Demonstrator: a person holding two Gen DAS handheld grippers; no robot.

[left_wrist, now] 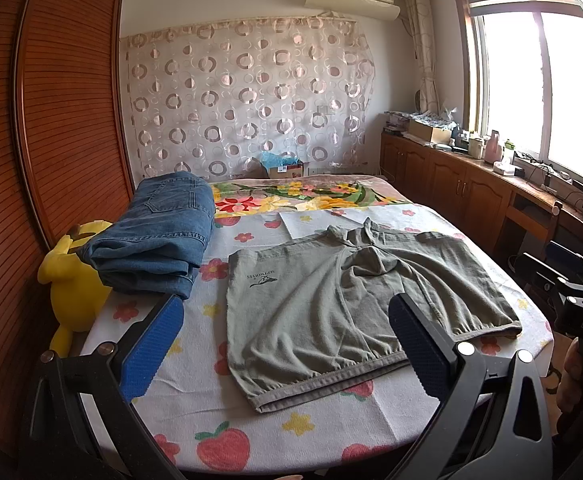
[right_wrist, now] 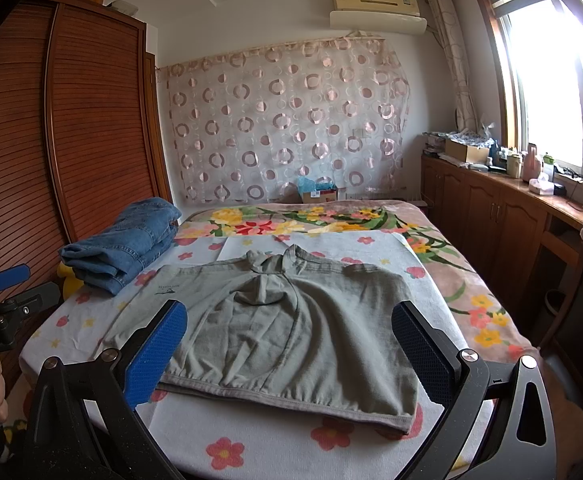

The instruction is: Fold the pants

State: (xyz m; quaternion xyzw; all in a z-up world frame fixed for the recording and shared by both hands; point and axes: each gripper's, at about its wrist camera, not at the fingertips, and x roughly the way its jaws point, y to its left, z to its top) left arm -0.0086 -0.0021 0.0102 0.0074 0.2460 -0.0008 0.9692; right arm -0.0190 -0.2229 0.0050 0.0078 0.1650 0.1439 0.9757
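bed (left_wrist: 219, 412) with a flower-and-strawberry sheet (right_wrist: 275, 440), seen from its near edge. grey-green pants (left_wrist: 311, 312) lie spread flat at the centre of the sheet, waistband toward the cameras. folded blue jeans (left_wrist: 159, 236) sit at the left edge, beside a yellow plush toy (left_wrist: 71, 284). left gripper (left_wrist: 287, 344) and right gripper (right_wrist: 291, 352): fingers spread wide apart, holding nothing, above the near edge.
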